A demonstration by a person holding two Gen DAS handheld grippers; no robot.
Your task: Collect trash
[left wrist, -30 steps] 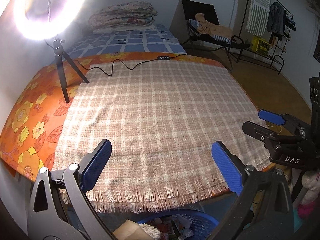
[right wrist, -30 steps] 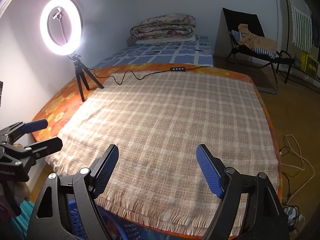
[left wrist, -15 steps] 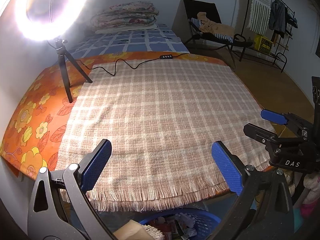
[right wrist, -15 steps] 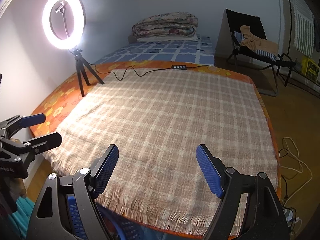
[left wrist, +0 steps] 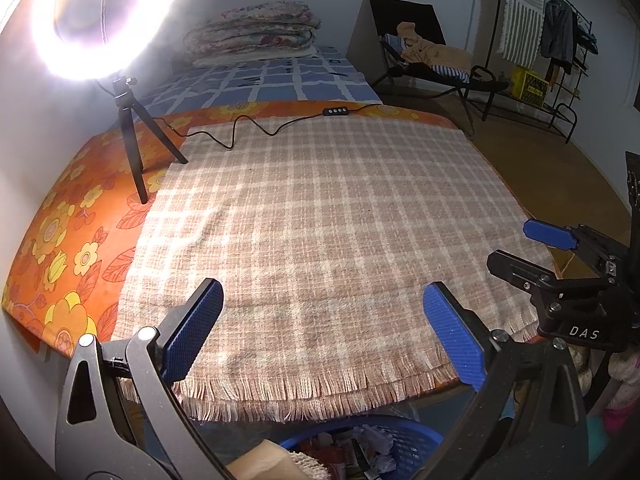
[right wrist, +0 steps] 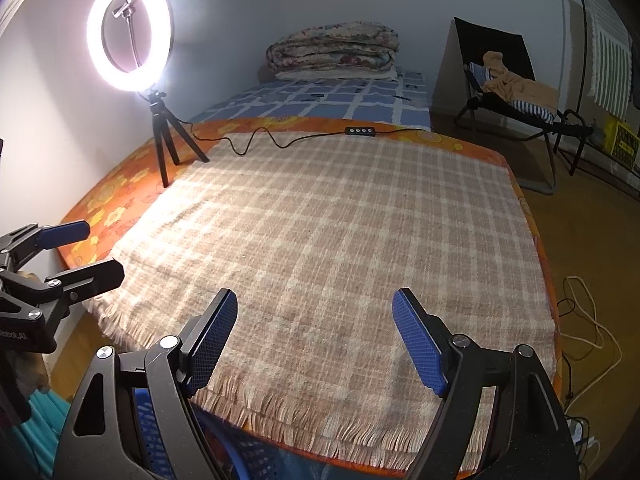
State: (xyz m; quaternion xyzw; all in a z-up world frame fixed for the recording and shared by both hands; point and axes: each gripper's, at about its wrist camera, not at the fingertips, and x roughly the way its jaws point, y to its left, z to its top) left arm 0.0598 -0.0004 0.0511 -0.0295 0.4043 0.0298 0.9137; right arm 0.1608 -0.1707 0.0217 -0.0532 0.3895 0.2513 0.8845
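Observation:
A blue plastic basket (left wrist: 416, 438) stands on the floor below the bed's near edge, holding crumpled paper and wrappers (left wrist: 372, 450). Directly above it my left gripper (left wrist: 322, 308) hangs open, nothing between its blue pads. My right gripper (right wrist: 314, 312) is open too and empty, over the near edge of the checked blanket (right wrist: 340, 240); the basket's blue mesh wall (right wrist: 256, 458) shows beneath it. Each gripper appears in the other's view: the right gripper (left wrist: 520, 248) at the right edge, the left gripper (right wrist: 92, 252) at the left edge. No trash shows on the blanket.
A lit ring light on a black tripod (right wrist: 164, 136) stands at the bed's far left, its cable and remote (right wrist: 360, 131) trailing across the orange flowered sheet (left wrist: 72, 240). Folded quilts (right wrist: 334, 50) lie at the head. A black chair (right wrist: 516, 92) with clothes stands right; cables (right wrist: 588, 320) lie on the floor.
The views shifted very slightly; both grippers stay open and empty over the blanket's near edge.

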